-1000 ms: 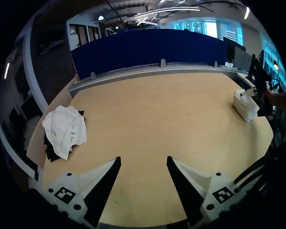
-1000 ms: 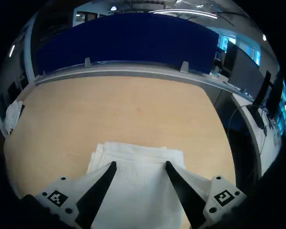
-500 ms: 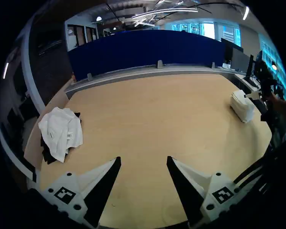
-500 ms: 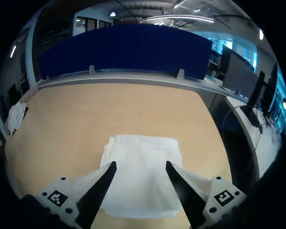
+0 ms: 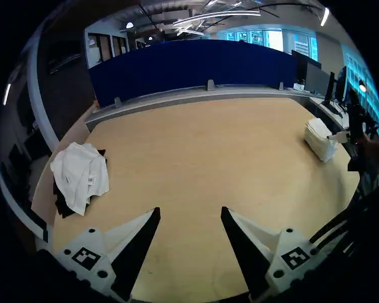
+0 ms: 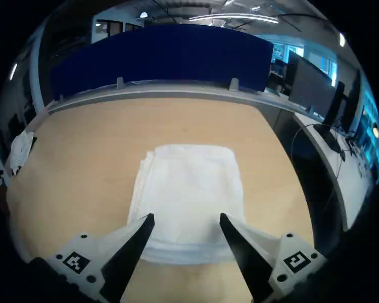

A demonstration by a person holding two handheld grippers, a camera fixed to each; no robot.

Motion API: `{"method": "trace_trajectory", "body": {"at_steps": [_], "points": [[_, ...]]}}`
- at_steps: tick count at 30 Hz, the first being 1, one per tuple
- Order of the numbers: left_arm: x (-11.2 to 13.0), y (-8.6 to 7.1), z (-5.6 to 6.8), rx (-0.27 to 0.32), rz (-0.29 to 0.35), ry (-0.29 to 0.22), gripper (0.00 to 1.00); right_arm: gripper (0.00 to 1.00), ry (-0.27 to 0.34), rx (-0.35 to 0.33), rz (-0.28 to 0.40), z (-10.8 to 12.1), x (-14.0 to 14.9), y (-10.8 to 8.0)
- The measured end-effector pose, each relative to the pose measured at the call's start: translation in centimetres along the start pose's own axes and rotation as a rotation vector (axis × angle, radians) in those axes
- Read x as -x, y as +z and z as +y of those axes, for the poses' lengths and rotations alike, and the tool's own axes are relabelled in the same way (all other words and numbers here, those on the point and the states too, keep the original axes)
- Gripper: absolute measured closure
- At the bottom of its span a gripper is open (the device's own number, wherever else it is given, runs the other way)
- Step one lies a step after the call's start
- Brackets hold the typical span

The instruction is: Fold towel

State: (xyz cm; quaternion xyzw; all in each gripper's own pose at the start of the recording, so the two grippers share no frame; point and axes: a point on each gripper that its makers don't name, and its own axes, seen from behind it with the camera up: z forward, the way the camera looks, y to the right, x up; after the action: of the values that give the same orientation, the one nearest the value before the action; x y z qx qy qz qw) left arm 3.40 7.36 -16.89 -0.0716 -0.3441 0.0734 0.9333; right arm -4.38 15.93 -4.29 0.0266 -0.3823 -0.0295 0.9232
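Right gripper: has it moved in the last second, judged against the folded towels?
Yes. The right gripper has drawn back from the folded towels: their near edge, out of view before, now shows between its open jaws.

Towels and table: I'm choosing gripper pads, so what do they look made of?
Towels: white cloth, probably cotton terry, matte; nubby surface, soft rounded layered edges. Table: pale wood-look top, laminate or veneer, can't tell which; smooth, faint grain, slight sheen.
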Motion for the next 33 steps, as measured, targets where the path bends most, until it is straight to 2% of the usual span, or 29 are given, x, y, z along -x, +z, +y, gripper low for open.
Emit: {"method": "trace_trajectory", "body": {"at_steps": [9,12,24,33], "points": [[0.1,-0.4,-0.2,-0.002,0.002,0.0,0.11,0.0,-0.005,0.002,-0.035,-0.1,2.0,0.4],[0.1,-0.4,-0.3,-0.004,0.005,0.001,0.11,0.0,-0.005,0.005,-0.027,-0.1,1.6,0.2],[-0.4,0.0,-1.0,0.002,0.028,-0.004,0.11,0.0,0.0,0.006,0.072,-1.7,-1.6,-3.3],[-1.5,0.6,-1.6,0.015,0.06,-0.001,0.11,0.0,0.029,-0.009,0.194,-4.9,-5.0,-7.3]]}}
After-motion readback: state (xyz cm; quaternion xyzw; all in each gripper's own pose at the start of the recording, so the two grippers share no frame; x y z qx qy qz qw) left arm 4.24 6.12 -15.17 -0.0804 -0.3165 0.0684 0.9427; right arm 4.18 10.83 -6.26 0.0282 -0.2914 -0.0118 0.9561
